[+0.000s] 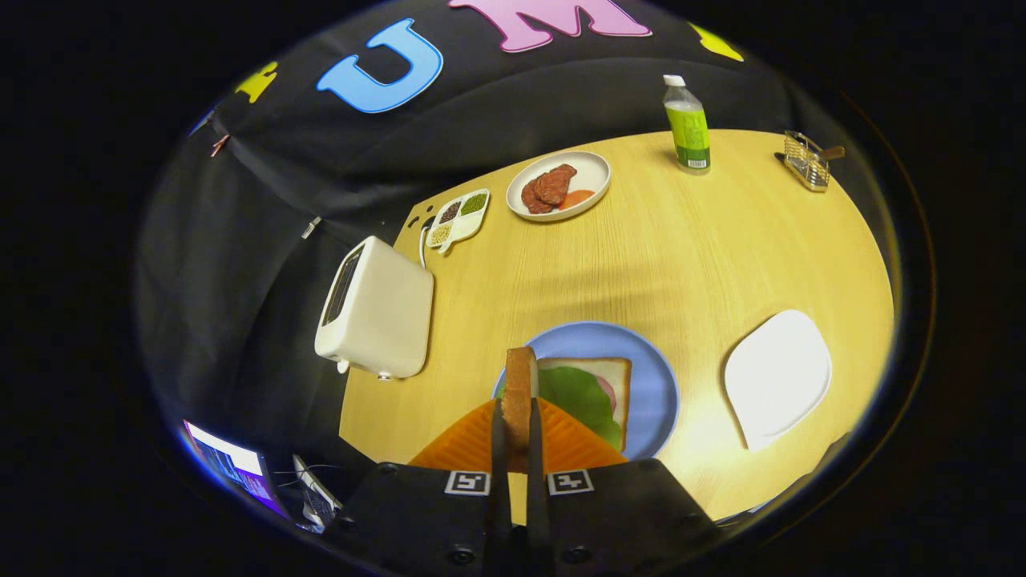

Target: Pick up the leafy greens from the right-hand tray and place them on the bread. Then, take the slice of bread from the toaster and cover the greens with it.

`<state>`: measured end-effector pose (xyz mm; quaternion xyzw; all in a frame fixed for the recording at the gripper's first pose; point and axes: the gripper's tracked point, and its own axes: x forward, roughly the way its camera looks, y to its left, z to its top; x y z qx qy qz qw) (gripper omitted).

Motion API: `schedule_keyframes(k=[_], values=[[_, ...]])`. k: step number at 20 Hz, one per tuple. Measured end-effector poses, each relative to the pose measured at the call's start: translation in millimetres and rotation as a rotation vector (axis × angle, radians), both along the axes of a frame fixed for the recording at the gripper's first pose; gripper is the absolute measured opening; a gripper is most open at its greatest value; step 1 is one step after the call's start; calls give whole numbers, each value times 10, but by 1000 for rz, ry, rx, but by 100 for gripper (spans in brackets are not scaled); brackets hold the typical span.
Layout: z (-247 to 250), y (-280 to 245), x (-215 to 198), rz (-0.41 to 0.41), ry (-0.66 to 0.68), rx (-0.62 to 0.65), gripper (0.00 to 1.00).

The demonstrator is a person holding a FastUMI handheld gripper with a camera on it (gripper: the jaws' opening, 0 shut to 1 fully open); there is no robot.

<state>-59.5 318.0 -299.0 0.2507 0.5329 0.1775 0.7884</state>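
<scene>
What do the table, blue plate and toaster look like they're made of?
Table: pale wood or laminate, matte, grain lines visible. Blue plate: probably plastic or glazed ceramic, smooth. Toaster: cream plastic shell, it seems, satin sheen. The gripper is shut on the bread slice.

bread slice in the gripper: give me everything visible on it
The bread slice stands on edge, seen edge-on: brown crust, a pale strip of crumb at its upper right. The gripper is shut on it, both fingers pressing its faces. It hangs above the blue plate, over the near-left edge of the leafy greens.
</scene>
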Motion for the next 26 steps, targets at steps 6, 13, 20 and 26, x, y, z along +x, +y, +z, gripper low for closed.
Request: schedule_keyframes(k=[6,13,20,26], values=[[-164,23,75,-49,17,51,11],[-627,-376,-26,-116,83,-10,11],[-957,-556,-73,-121,120,-96,33],[-1029,-619,-130,-99,118,-134,42]])
